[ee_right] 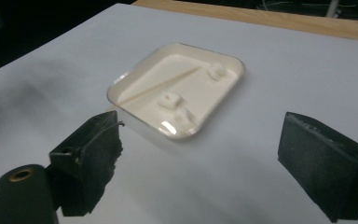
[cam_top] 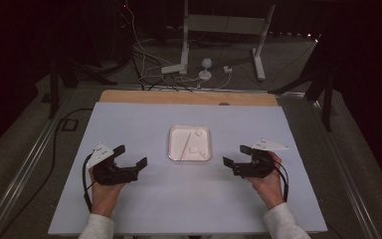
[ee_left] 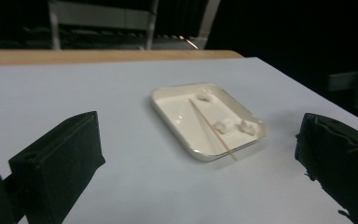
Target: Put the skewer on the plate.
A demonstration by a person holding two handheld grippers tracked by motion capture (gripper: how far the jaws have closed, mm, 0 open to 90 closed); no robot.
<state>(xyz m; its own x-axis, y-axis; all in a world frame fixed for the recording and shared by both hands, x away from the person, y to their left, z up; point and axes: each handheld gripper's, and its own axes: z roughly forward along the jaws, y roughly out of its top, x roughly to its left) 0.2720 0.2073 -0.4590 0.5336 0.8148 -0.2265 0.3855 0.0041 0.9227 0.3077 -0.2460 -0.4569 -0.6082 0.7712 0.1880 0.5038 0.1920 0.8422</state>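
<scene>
The tabletop is a plain pale blue-grey with a bare tan wooden strip along its far edge. The tray is cream white and glossy, holding a light tan stick and three white lumps. Both grippers, left and right, are matt black with pale grey plates.

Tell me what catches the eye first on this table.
A shallow white tray sits mid-table, with a thin wooden stick lying along it and three small white pieces beside the stick. The left tool and right tool flank it, both open and empty.
</scene>
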